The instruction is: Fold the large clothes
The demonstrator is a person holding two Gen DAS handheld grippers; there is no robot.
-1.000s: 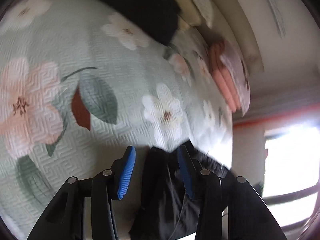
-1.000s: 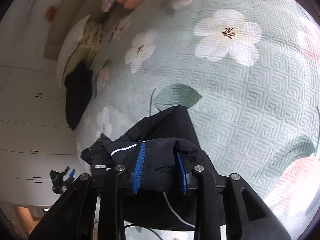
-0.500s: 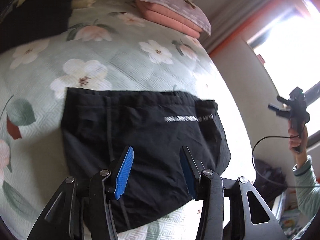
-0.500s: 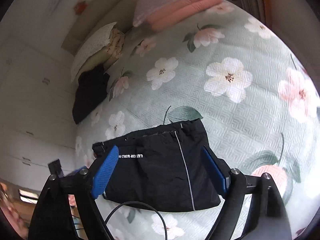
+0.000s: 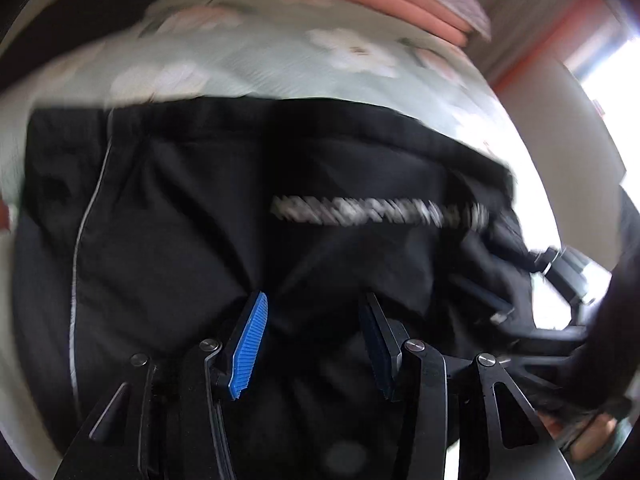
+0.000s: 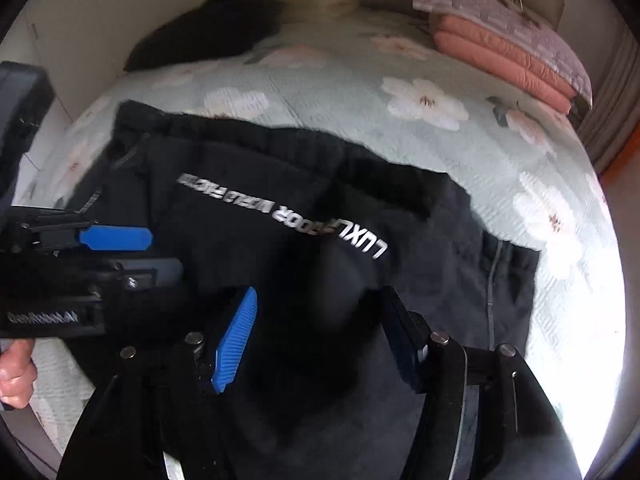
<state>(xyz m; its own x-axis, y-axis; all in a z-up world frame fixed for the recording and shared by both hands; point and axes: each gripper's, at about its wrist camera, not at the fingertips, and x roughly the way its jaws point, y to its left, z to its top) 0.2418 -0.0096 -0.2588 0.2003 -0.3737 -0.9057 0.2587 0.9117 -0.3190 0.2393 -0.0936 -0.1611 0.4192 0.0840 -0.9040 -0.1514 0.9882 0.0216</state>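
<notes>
Right wrist view: right gripper point(image 6: 316, 320), jaws just narrowed yet agape, empty, above folded black lettered trousers point(image 6: 280, 208); left gripper point(image 6: 132, 252) at nine o'clock, jaws parted, empty.

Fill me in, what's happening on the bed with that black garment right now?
A person is folding a black garment with white lettering, spread on the floral bedspread. Both handheld grippers point down over it. The left gripper has its jaws apart above the cloth, gripping nothing. The right gripper has just been closing, but its pads are not pressing on the fabric. A folded pink quilt sits at the bed's far end.
</notes>
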